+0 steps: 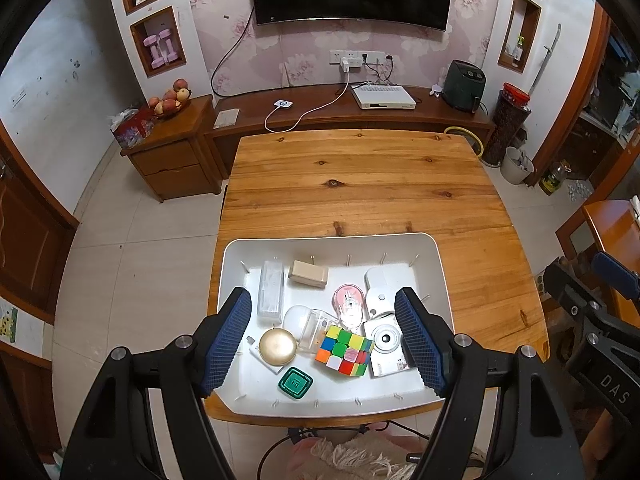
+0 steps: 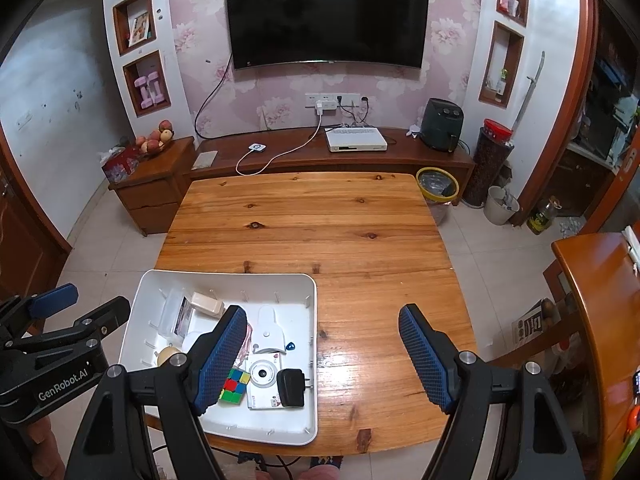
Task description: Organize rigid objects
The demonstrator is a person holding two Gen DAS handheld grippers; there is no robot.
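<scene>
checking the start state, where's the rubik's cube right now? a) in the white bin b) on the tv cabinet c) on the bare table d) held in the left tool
a: the cube lies in the white bin beside the camera, and both tools hang open above it with nothing between their fingers.

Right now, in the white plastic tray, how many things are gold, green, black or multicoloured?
Gold round compact: 1
Green square box: 1
Black plug adapter: 1
Multicoloured puzzle cube: 1
Total: 4
</scene>
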